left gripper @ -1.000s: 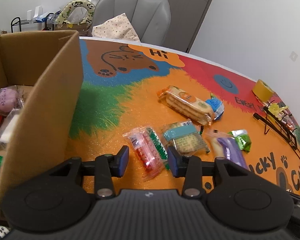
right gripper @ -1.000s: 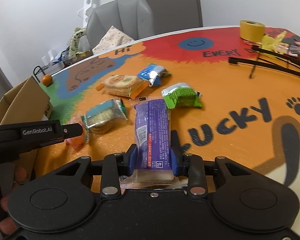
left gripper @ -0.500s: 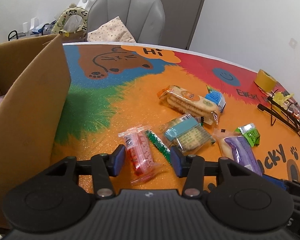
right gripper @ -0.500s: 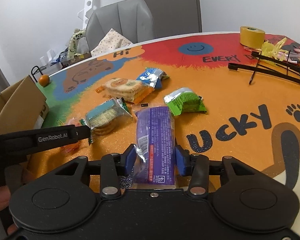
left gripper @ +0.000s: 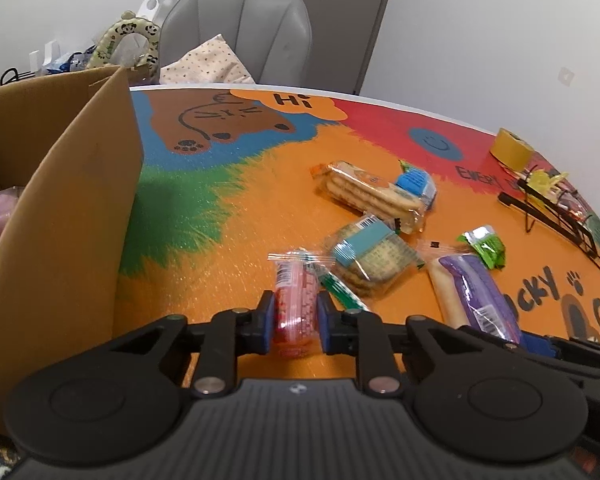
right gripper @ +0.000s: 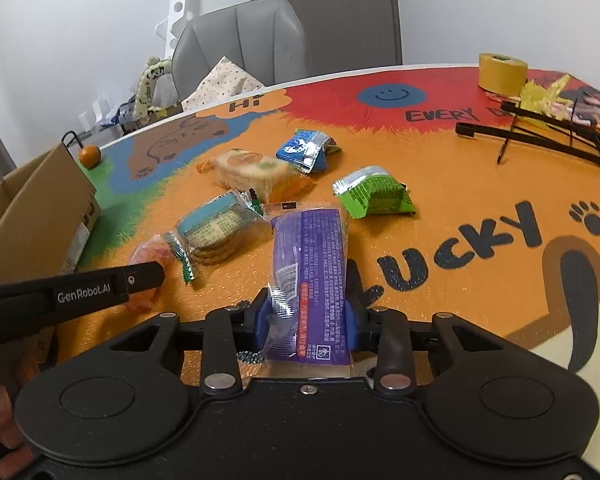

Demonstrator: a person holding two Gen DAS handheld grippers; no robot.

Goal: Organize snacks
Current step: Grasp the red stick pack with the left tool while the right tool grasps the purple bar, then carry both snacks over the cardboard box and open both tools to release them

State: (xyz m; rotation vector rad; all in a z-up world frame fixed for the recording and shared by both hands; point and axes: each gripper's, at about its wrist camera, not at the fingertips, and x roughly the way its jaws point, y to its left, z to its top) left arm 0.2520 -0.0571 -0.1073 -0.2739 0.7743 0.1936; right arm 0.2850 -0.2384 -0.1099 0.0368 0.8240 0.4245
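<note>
In the cardboard box (left gripper: 72,208) lie pink and red packets; your left gripper (left gripper: 295,318) clamps the pink snack (left gripper: 294,300), while your right gripper (right gripper: 307,320) is closing on the purple packet (right gripper: 310,276).

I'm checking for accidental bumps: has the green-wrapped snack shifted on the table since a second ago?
No. In the right wrist view the green-wrapped snack lies where it did, just above the "LUCKY" lettering and right of the purple packet.

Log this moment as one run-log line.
left tongs: shut on pink snack | right tongs: closing on purple snack | box: left | four snacks loose
</note>
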